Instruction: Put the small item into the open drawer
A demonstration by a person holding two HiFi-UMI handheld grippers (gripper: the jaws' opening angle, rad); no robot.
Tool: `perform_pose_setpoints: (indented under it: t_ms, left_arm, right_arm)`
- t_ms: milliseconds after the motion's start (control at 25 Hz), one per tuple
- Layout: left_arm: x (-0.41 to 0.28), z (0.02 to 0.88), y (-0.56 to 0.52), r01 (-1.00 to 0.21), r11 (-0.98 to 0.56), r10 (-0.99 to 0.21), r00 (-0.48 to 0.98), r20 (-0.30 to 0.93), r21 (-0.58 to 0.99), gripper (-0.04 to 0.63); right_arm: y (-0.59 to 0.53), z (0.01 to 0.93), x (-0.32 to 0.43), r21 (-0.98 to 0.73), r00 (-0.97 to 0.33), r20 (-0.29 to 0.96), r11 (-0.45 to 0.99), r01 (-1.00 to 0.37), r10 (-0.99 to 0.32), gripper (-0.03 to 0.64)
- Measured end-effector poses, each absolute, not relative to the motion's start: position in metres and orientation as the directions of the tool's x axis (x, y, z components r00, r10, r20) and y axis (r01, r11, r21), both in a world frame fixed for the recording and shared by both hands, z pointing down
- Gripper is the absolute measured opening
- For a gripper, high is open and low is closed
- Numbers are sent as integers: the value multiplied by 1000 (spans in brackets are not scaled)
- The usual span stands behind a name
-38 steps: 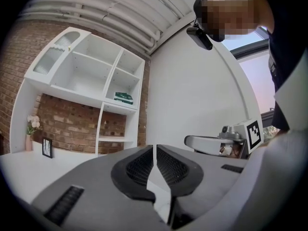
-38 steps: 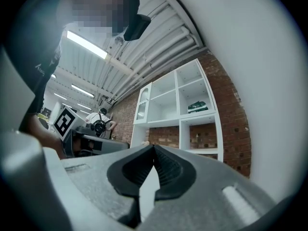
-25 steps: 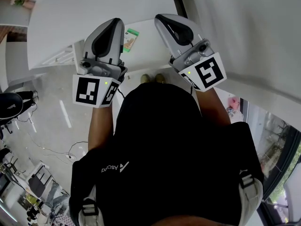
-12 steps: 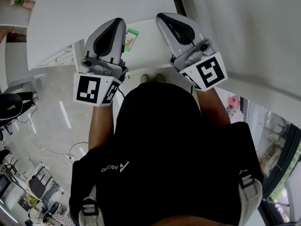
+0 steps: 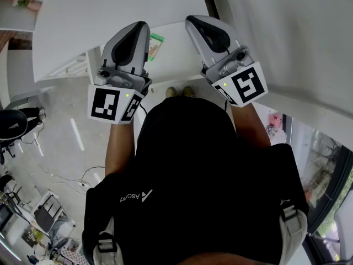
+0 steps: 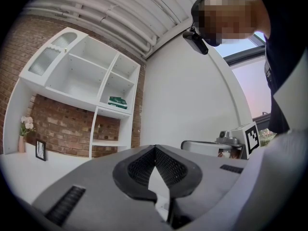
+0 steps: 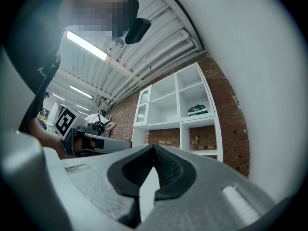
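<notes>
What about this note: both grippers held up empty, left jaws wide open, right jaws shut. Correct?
No. The left gripper has its jaws shut, not open, as the left gripper view shows. Both are held up empty; the right gripper is shut.

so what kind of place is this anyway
Most likely an indoor loft-style studio or lab rather than a home: an exposed brick wall behind a mostly bare white shelf unit, pipes running along the ceiling, and loose cables on the floor.
</notes>
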State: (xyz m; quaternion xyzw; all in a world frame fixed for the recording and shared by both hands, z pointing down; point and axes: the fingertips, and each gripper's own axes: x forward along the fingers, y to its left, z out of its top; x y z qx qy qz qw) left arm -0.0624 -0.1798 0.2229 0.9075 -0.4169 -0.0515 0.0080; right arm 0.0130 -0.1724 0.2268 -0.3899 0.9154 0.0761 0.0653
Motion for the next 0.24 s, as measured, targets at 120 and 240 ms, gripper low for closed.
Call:
perform_pose_setpoints:
  t_ms: [120, 240]
  left_arm:
    - [-62, 223, -180, -756, -651, -758, 646, -85, 59, -2]
    - [-63, 223, -180, -757, -650, -759, 645, -84, 60, -1]
  right_arm:
    - [-173, 226, 13, 86, -685, -182, 683, -726, -705, 0]
    - [-173, 226, 13, 88, -685, -181, 682, -726, -705, 0]
